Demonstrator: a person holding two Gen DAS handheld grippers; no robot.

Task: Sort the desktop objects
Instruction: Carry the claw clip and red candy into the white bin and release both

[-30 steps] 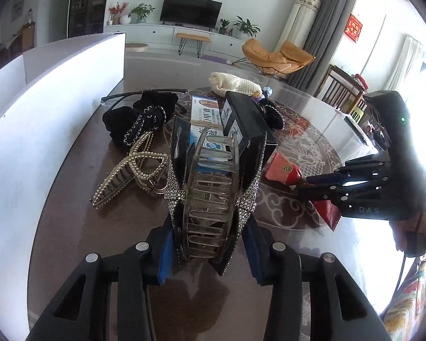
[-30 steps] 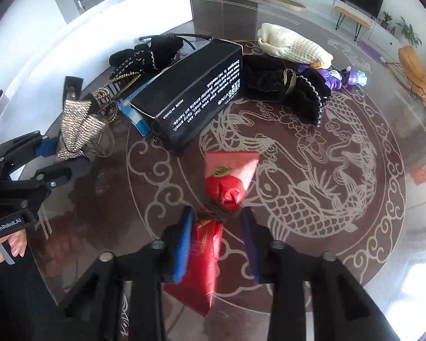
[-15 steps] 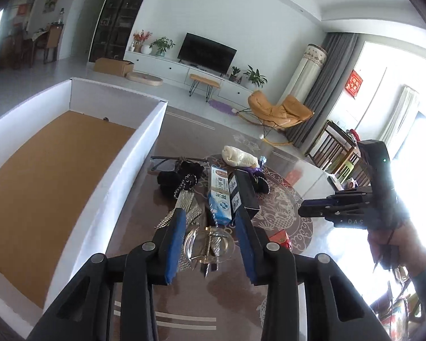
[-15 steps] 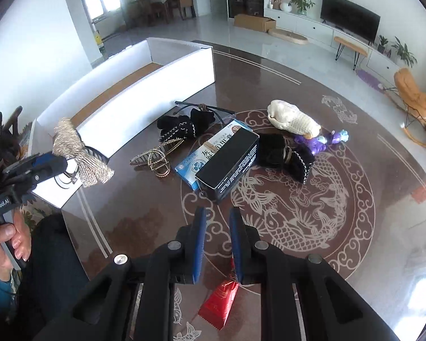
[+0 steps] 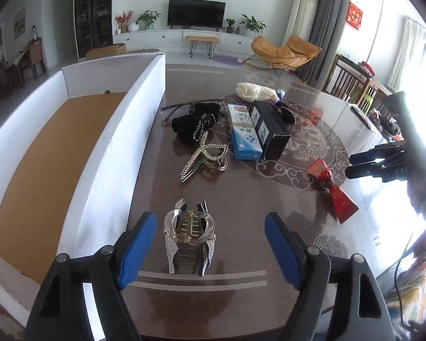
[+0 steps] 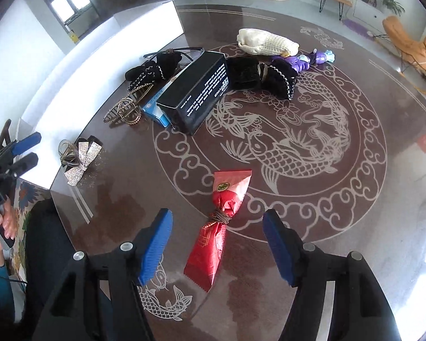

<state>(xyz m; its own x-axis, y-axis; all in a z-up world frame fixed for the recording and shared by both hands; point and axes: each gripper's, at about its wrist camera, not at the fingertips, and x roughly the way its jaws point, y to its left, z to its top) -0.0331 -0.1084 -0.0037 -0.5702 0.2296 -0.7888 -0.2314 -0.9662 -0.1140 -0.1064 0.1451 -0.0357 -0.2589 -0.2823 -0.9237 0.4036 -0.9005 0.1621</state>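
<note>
Looking along your left gripper (image 5: 208, 248), only that view shows the box's (image 5: 110, 153) cardboard floor. Both sets of jaws are opening: the clip (image 5: 189, 238) lies between the left, the candy (image 6: 218, 224) between the right gripper (image 6: 217, 248). "DAS" marks the right gripper's body.

On the table (image 5: 241, 199) the open box (image 5: 105, 153) runs along the left edge. Just beside its wall, nearest the left wrist camera, lies the bow hair clip (image 5: 189, 241); behind it the pearl claw clip (image 5: 204, 156), then a velvet scrunchie (image 5: 194, 123). Right of these, two cartons lie side by side – the medicine box (image 5: 242, 136) left of the dark box (image 5: 269, 128). The wrapped candy (image 6: 220, 221) lies apart, nearer the right wrist camera – the knitted pouch (image 6: 265, 42) farthest back.
</note>
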